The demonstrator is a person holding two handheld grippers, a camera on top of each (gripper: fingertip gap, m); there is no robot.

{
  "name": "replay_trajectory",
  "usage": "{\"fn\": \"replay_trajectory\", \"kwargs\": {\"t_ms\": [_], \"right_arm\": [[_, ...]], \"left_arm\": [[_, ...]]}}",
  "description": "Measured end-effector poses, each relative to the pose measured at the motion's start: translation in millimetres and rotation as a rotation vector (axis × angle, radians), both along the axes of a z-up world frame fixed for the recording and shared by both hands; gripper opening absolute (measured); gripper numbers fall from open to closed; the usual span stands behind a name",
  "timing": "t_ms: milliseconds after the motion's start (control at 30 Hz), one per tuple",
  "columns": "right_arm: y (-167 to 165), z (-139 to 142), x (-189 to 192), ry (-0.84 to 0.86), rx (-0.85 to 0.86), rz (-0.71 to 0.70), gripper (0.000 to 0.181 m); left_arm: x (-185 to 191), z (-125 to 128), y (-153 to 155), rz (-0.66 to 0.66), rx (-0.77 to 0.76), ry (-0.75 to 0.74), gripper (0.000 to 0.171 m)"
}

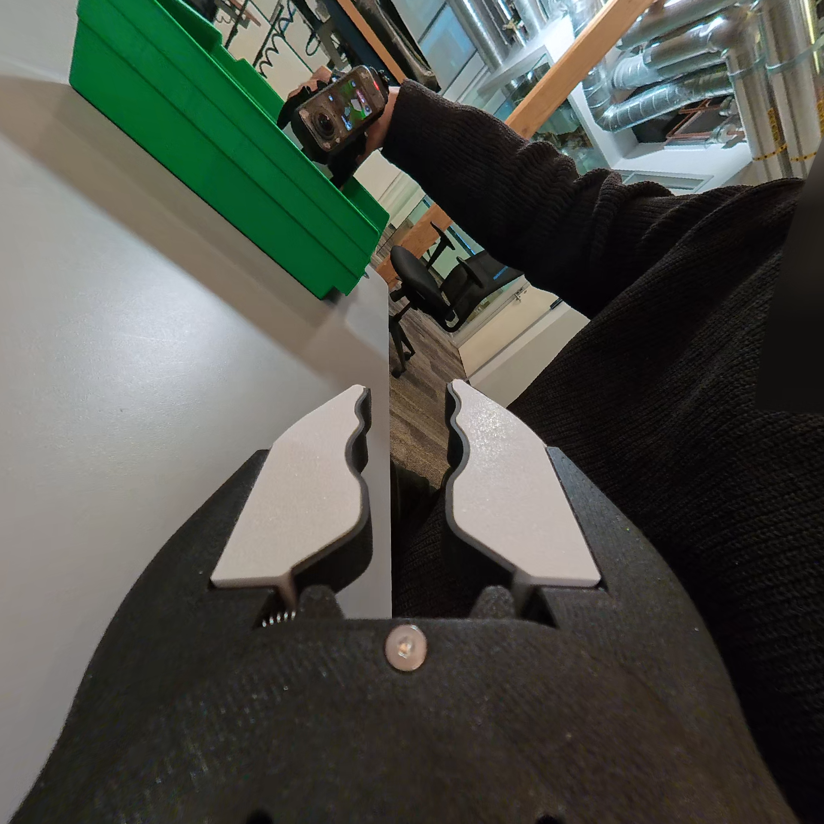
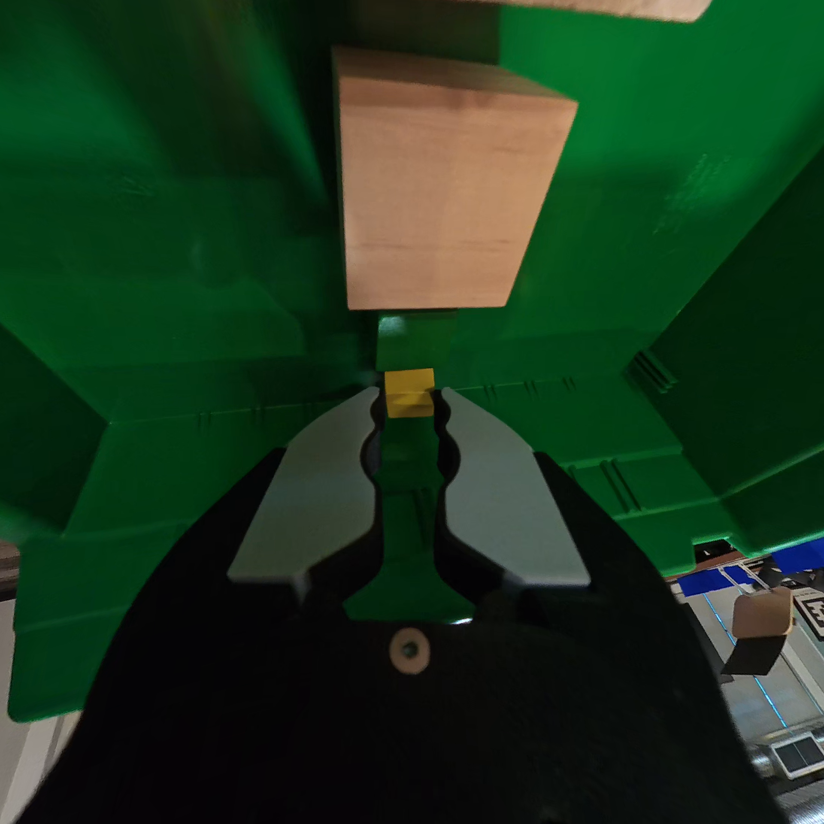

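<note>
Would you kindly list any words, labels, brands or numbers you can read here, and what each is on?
Small black camera's screen: only tiny icons, too small to read.
Black-and-white square marker: a pattern, cut off, no words.
Green plastic bin, pale wooden block, small yellow block: no writing visible.

From the left claw (image 1: 408,428) we look rolled sideways along the desk (image 1: 133,356) edge, with the green bin (image 1: 214,147) well off. The right view sits close inside that bin (image 2: 178,223). The 2 views share only it.

black tongs (image 1: 408,401), pale grey fingers (image 1: 303,490), silver screw (image 1: 405,647), black knit sleeve (image 1: 512,178)
</note>
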State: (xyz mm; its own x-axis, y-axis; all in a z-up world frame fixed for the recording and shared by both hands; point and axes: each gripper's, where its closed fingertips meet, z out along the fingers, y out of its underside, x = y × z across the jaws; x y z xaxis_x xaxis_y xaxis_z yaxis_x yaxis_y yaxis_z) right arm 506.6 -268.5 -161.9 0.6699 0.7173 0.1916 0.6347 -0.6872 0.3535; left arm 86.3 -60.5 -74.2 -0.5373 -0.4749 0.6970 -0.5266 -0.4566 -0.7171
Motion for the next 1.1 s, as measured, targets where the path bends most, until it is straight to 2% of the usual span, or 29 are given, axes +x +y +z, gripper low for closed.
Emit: {"fn": "replay_trajectory", "kwargs": {"t_ms": [133,500,867,1100], "right_arm": [[-1.8,-1.2,0.4,-0.013,-0.027,-0.002,0.022],[-7.2,-3.5,-2.5,0.006,-0.071,-0.051,0.038],[-1.3,-1.3,0.1,-0.014,-0.016,-0.032,0.028],[-0.7,-2.7,0.9,-0.02,-0.021,-0.034,0.03]], "left_arm": [[-0.1,-0.2,-0.1,0.0,0.0,0.0,0.032],[-0.1,-0.4,0.4,0.0,-0.001,0.002,0.032],[-0.7,-0.4,-1.6,-0.009,-0.002,0.003,0.032],[-1.1,0.7,-1.1,-0.007,-0.003,0.001,0.032]]}}
